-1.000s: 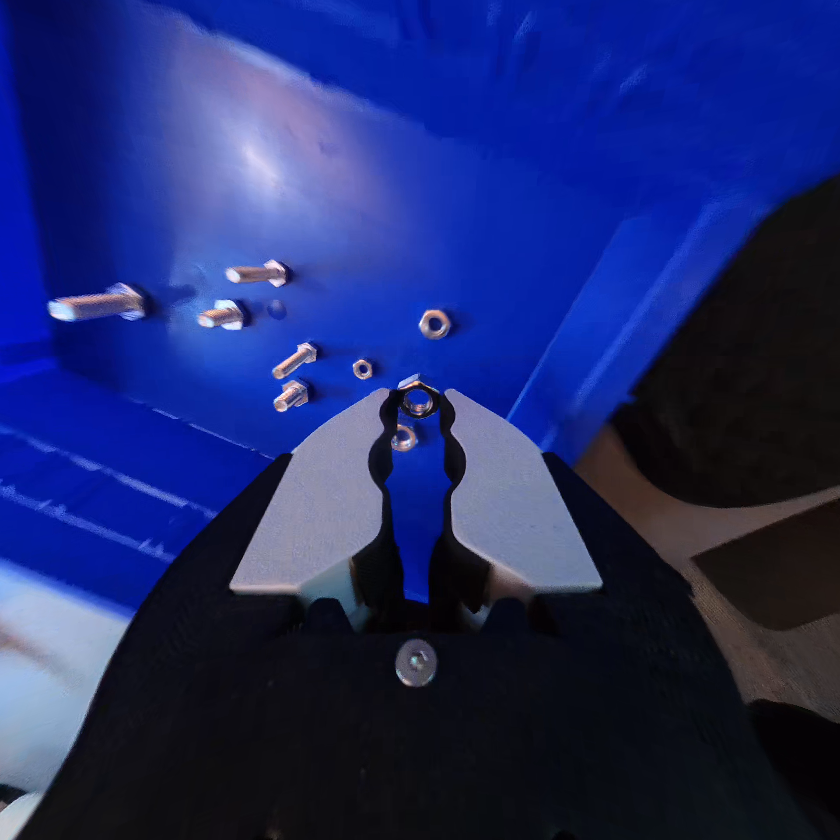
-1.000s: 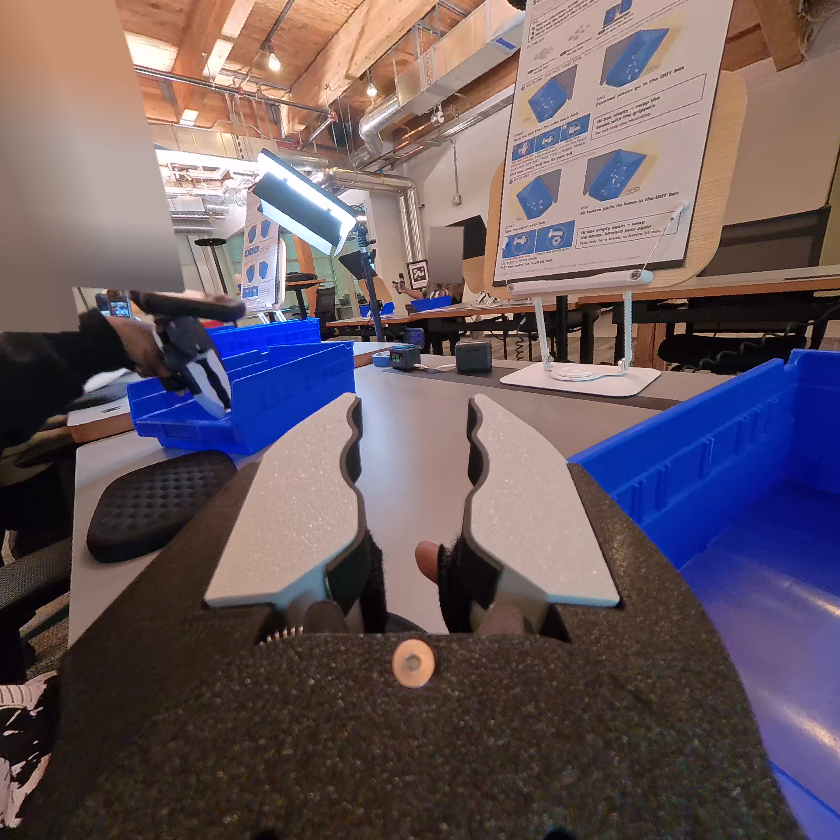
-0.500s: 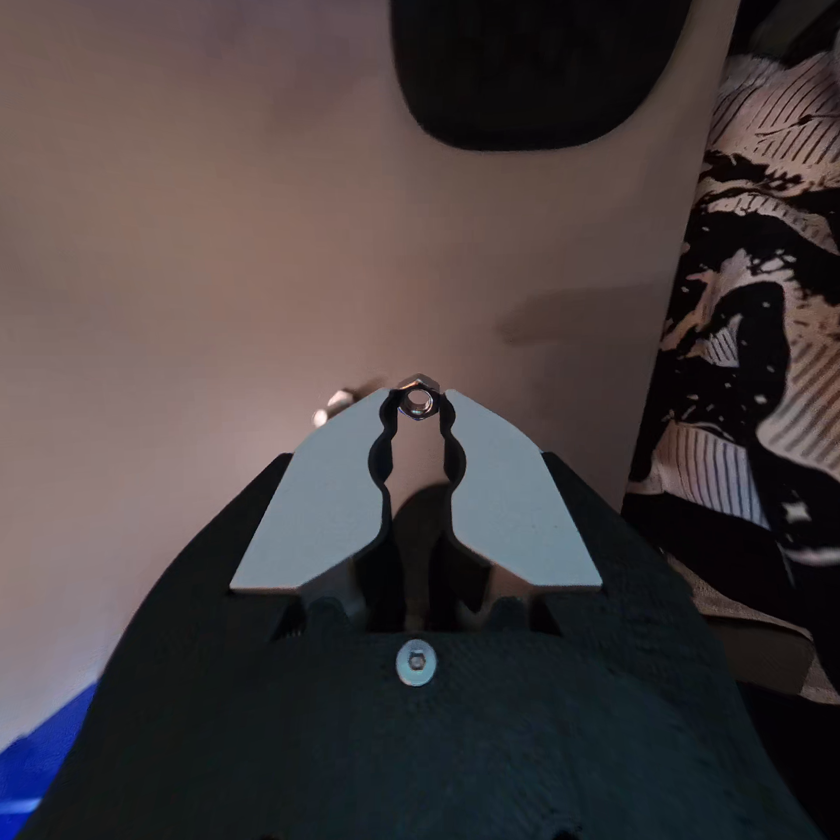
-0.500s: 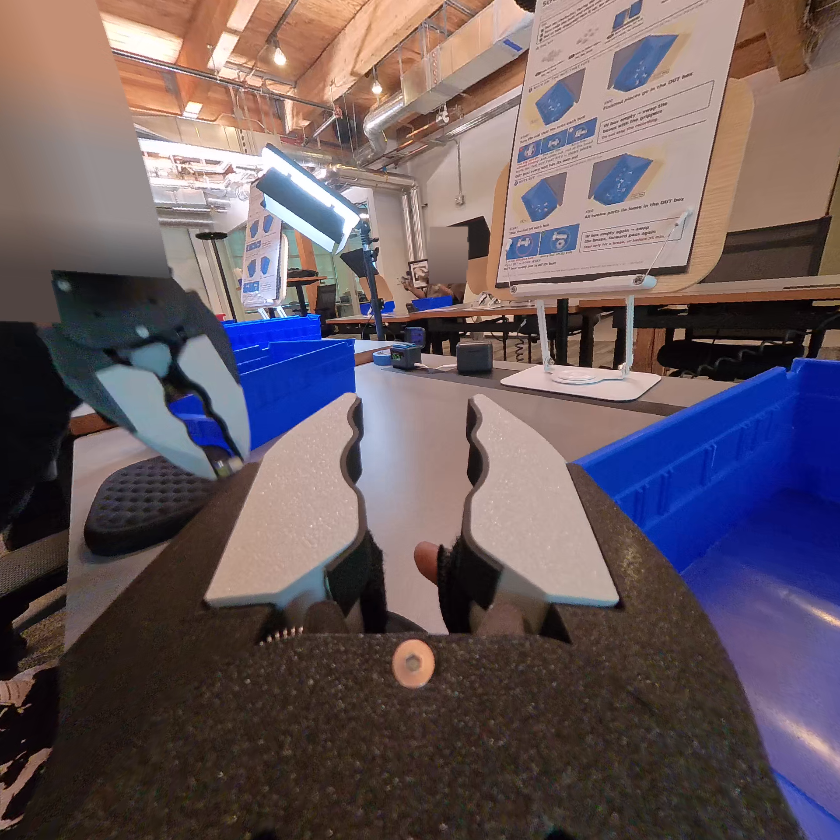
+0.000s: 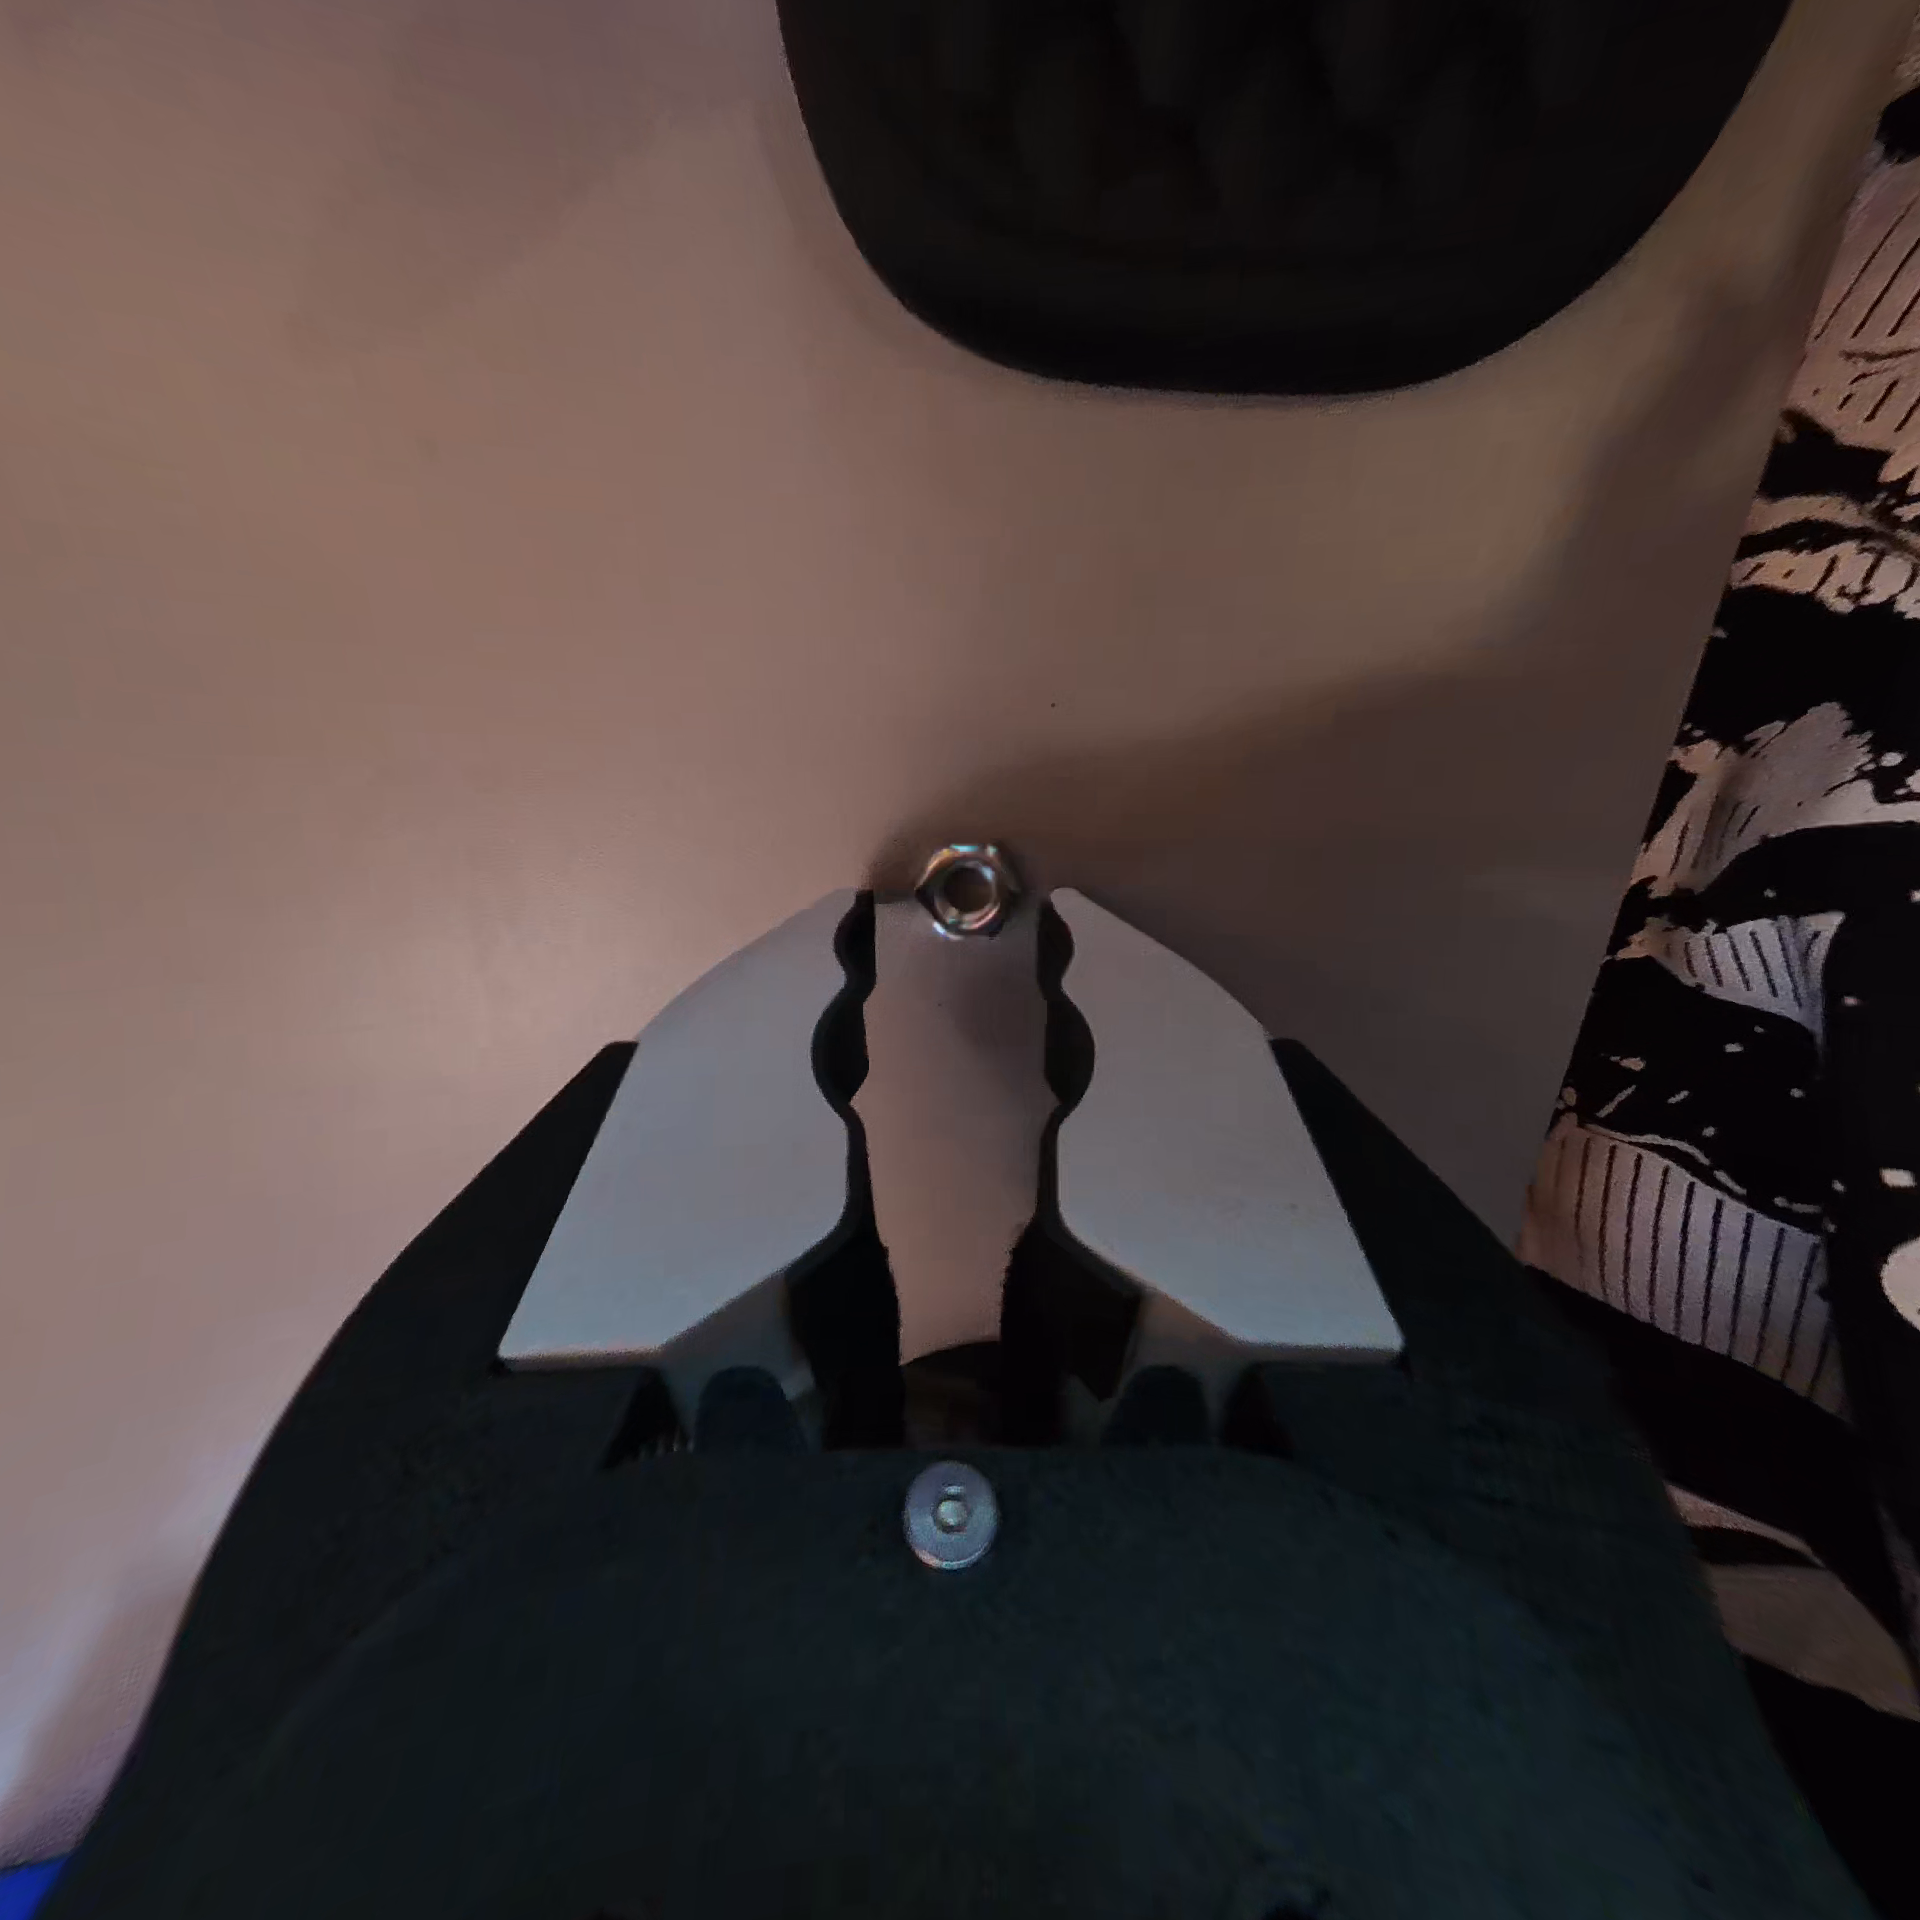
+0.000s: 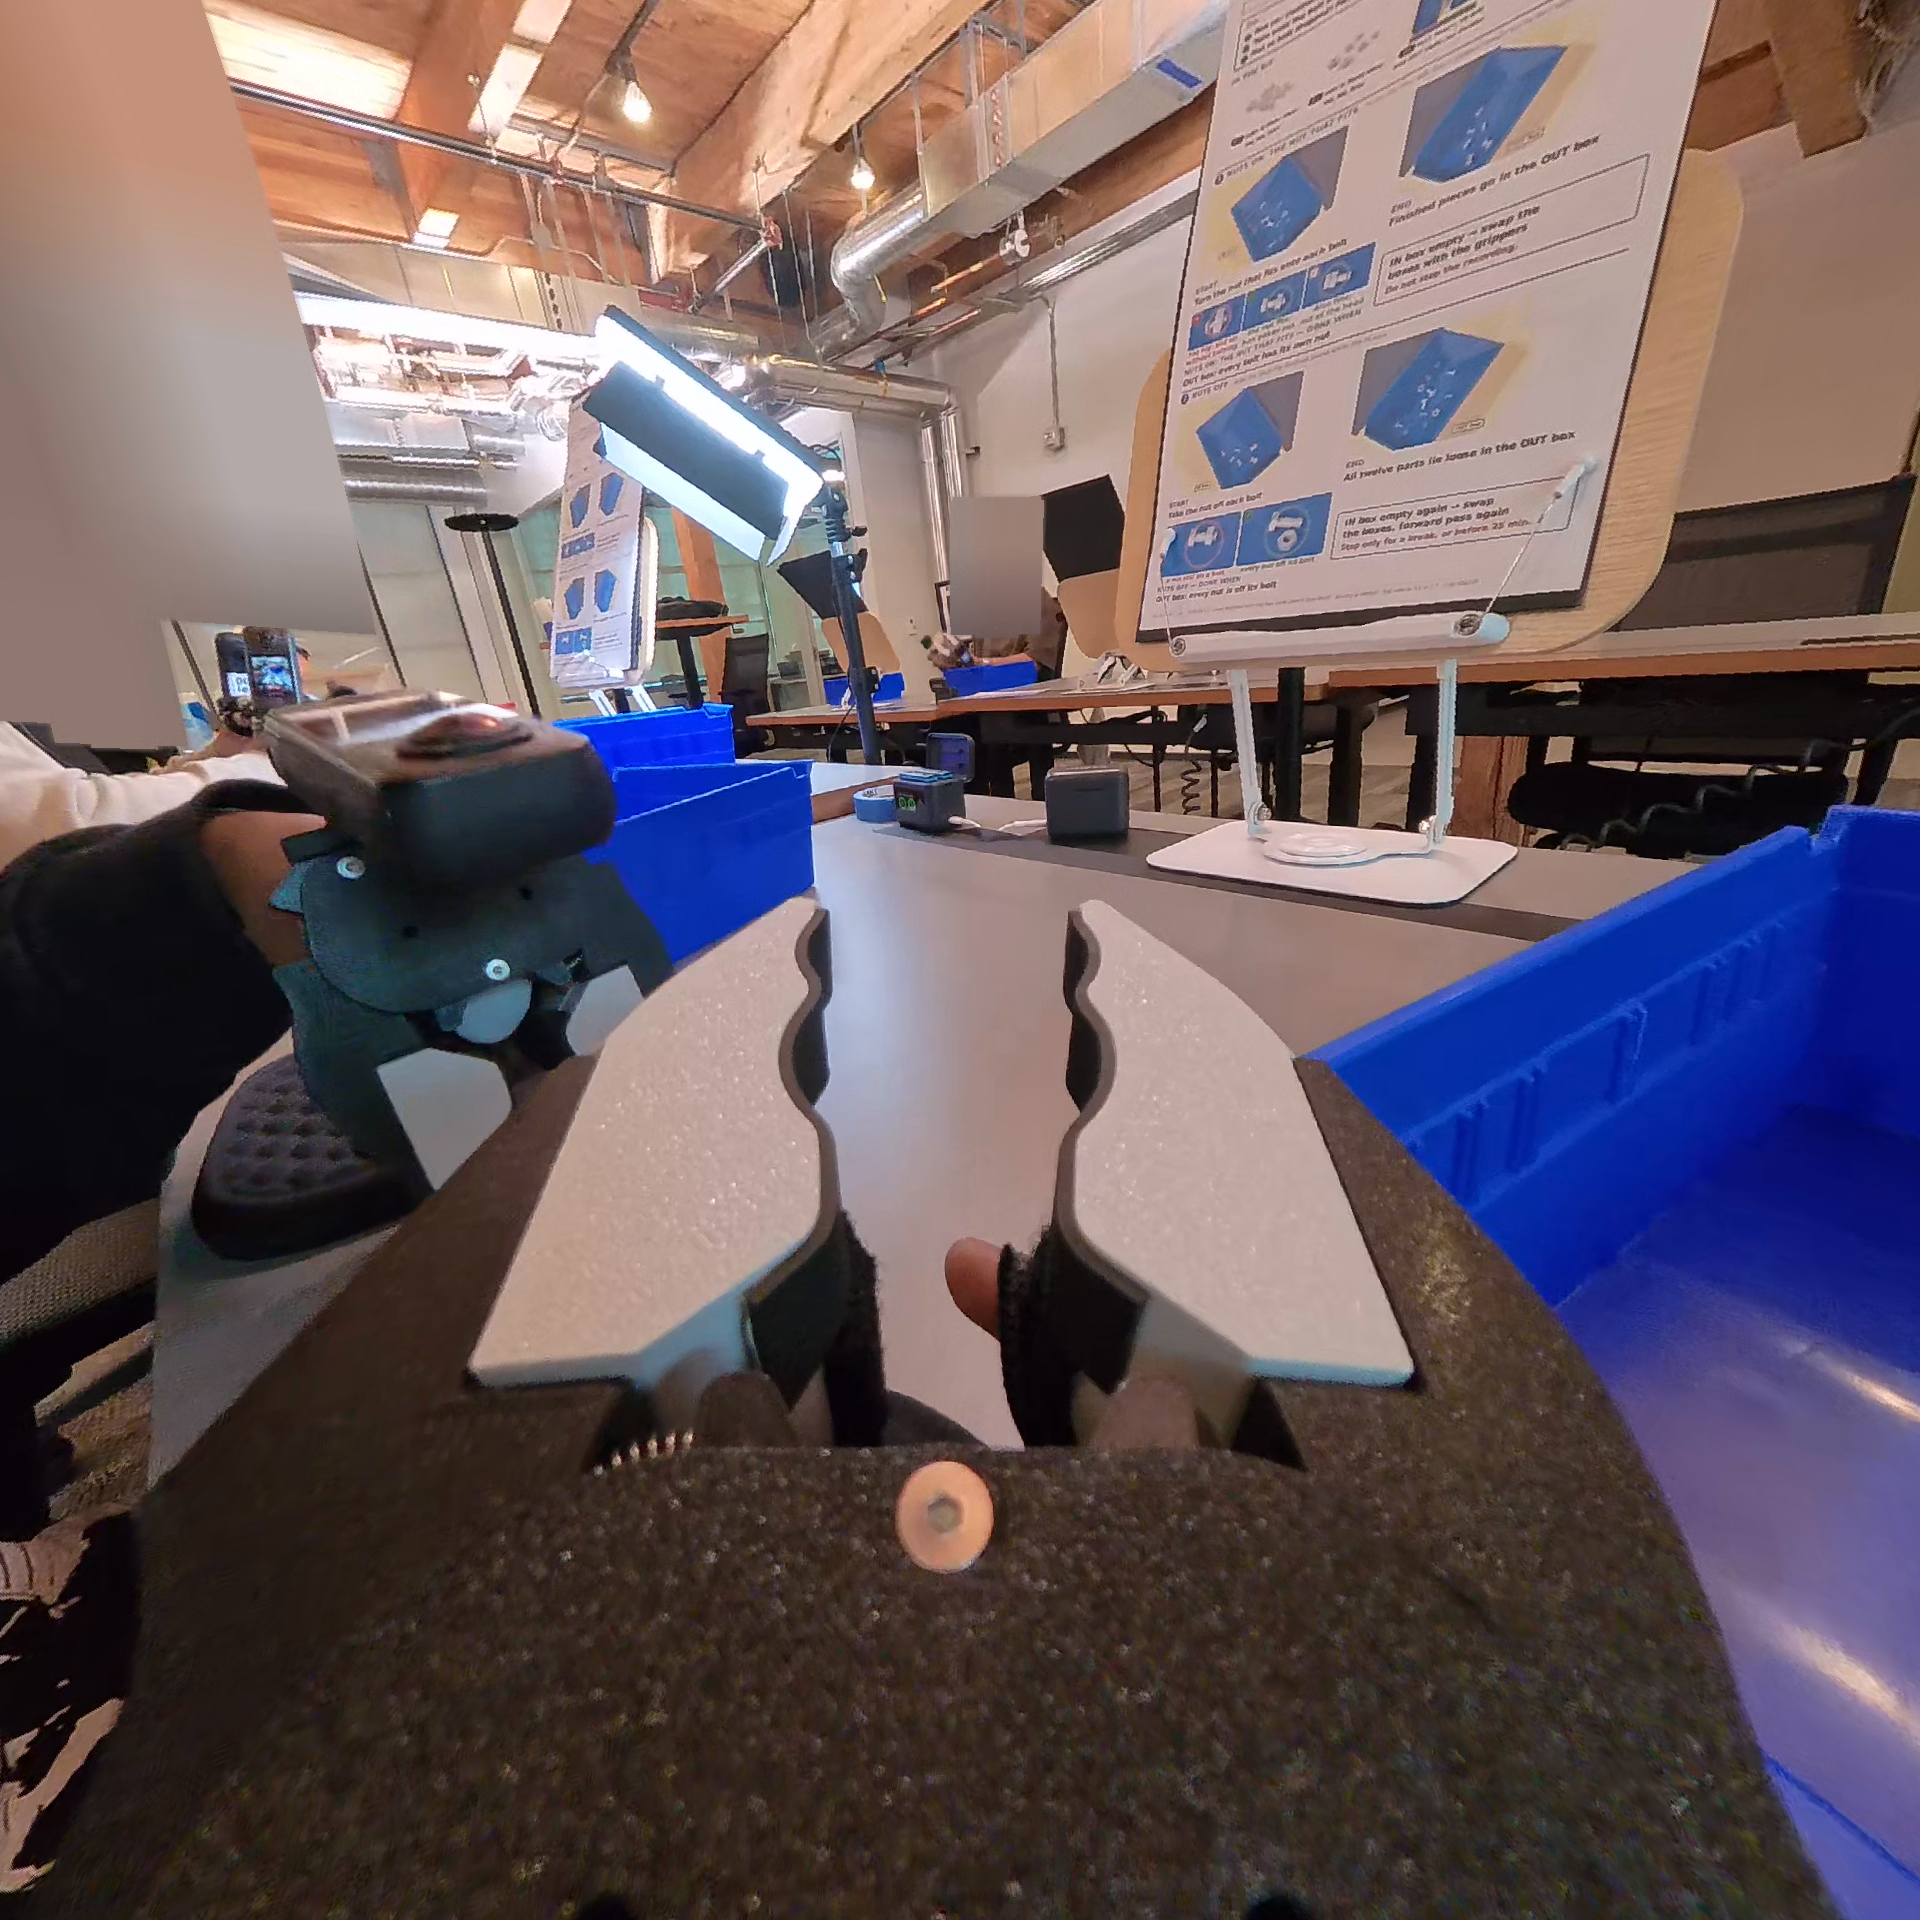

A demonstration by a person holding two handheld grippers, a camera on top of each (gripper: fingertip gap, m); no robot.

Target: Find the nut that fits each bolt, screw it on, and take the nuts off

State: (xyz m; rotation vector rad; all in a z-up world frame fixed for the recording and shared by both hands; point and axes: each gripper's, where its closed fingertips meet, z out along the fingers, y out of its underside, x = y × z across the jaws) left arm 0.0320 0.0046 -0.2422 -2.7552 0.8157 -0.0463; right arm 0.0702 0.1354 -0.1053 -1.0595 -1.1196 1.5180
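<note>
A grey tabletop [image 6: 935, 1091] fills the middle. On its near left lies a black bumpy pad [image 6: 281, 1164]. A big blue bin [image 6: 1662, 1195] sits on the right, and more blue bins [image 6: 707, 831] stand far on the left. Far back are a roll of blue tape [image 6: 875, 802], a small black box with green lights [image 6: 928, 798] and a dark grey box [image 6: 1087, 802], all close together. To the right of them a white stand [image 6: 1340, 852] holds up a big paper sheet with blue pictures [image 6: 1403, 312]. A bright lamp on a pole [image 6: 707, 457] stands farther back. The ceiling has wooden beams [image 6: 790, 94].
</note>
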